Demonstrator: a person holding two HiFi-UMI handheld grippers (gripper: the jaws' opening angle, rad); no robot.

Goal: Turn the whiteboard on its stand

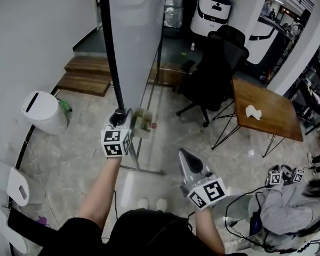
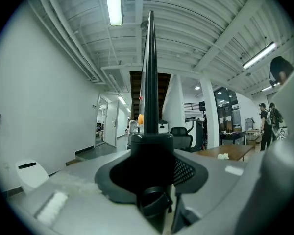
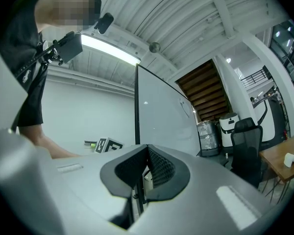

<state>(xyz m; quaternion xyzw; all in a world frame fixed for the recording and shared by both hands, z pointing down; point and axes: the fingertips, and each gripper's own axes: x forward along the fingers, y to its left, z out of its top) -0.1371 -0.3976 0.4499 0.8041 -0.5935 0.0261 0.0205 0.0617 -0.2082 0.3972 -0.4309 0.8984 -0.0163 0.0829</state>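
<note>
The whiteboard point(image 1: 136, 25) stands nearly edge-on to me, its black side frame point(image 1: 109, 52) running down to my left gripper point(image 1: 119, 119). That gripper is shut on the frame's lower end. In the left gripper view the black frame point(image 2: 151, 82) rises straight up from between the jaws of the left gripper point(image 2: 152, 148). My right gripper point(image 1: 186, 156) hovers lower right of the board, apart from it, shut with nothing held. From the right gripper point(image 3: 147, 148) the board's white face point(image 3: 161, 111) shows beyond the closed tips. The stand's foot bar point(image 1: 141, 167) lies on the floor.
A pen tray point(image 1: 143, 122) hangs on the board beside my left gripper. A white bin point(image 1: 42, 111) stands left, wooden steps point(image 1: 88, 73) behind it. A black office chair point(image 1: 216, 63) and a wooden table point(image 1: 266, 108) stand right. A person point(image 1: 288, 207) sits at lower right among cables.
</note>
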